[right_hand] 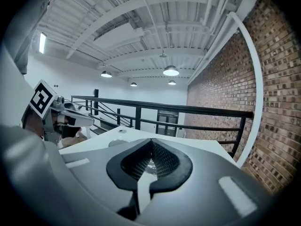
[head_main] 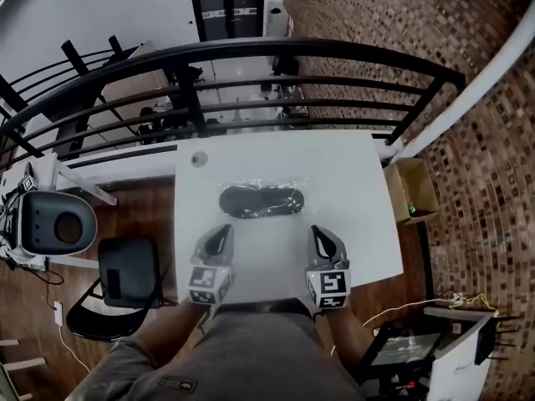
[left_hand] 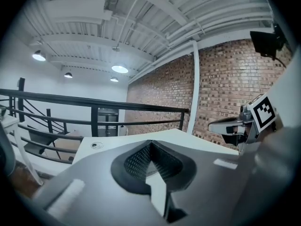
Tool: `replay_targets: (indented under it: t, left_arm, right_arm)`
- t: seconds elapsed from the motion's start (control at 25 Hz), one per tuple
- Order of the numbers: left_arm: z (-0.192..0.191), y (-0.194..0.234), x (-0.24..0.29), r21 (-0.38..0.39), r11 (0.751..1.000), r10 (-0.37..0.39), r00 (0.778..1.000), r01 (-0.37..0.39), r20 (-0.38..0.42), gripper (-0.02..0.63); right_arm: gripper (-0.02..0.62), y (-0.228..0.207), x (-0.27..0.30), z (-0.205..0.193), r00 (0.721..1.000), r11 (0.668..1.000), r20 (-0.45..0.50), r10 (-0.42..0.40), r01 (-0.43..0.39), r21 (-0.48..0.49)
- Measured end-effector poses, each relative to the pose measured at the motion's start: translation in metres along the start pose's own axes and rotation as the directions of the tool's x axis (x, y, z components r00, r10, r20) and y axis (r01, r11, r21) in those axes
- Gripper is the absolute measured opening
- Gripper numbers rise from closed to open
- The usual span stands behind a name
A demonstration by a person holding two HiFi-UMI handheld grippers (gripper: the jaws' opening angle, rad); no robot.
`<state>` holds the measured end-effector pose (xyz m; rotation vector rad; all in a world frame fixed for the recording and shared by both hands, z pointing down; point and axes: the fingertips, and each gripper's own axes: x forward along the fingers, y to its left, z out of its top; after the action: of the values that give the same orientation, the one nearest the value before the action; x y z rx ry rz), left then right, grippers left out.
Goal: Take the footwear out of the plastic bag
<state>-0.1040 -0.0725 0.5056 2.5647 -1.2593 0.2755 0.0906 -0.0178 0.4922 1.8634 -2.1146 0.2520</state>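
Note:
A clear plastic bag (head_main: 262,199) lies flat on the middle of the white table (head_main: 359,224), with dark footwear (head_main: 261,201) inside it. Both grippers hover near the table's front edge, short of the bag and apart from it. My left gripper (head_main: 223,231) is shut with nothing in it, below the bag's left end. My right gripper (head_main: 318,233) is shut and empty too, below the bag's right end. In the left gripper view the jaws (left_hand: 150,143) meet, and the right gripper (left_hand: 244,125) shows beside them. The right gripper view shows its jaws (right_hand: 151,140) closed together.
A small round disc (head_main: 198,159) sits on the table's far left corner. A black railing (head_main: 251,82) runs behind the table. A cardboard box (head_main: 410,192) stands on the floor to the right, a black chair (head_main: 125,278) and a white device (head_main: 54,222) to the left.

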Motion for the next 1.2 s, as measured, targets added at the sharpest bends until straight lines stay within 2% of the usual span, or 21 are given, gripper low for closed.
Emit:
replay_targets:
  t: [0.28,0.56,1.0,1.08,1.12,1.2]
  left_arm:
    - [-0.025,0.039,0.028,0.022,0.99,0.137,0.988,-0.136,-0.077,0.0]
    - [-0.059,0.07,0.043,0.033,0.975,0.221,0.957,-0.219,-0.188,0.0]
    - [-0.085,0.083,0.059,0.014,0.975,0.219,0.942,-0.223,-0.256,0.0]
    - [-0.091,0.086,0.06,-0.004,0.978,0.199,0.94,-0.208,-0.279,0.002]
    - [-0.096,0.086,0.061,-0.018,0.981,0.179,0.94,-0.192,-0.292,0.02]
    - [-0.103,0.085,0.063,-0.049,0.985,0.139,0.937,-0.163,-0.32,0.117]
  right_arm:
    - [0.014,-0.02,0.047,-0.019,0.995,0.997,-0.055,0.079,-0.079,-0.006]
    - [0.014,-0.034,0.077,-0.045,0.984,0.993,-0.128,0.12,-0.119,0.016]
    - [0.014,-0.032,0.102,-0.066,0.97,0.989,-0.191,0.148,-0.144,0.034]
    - [0.014,-0.032,0.103,-0.068,0.969,0.989,-0.198,0.149,-0.145,0.035]
    - [0.014,-0.032,0.104,-0.069,0.968,0.989,-0.201,0.149,-0.145,0.036]
    - [0.014,-0.032,0.105,-0.072,0.968,0.989,-0.204,0.148,-0.143,0.036]
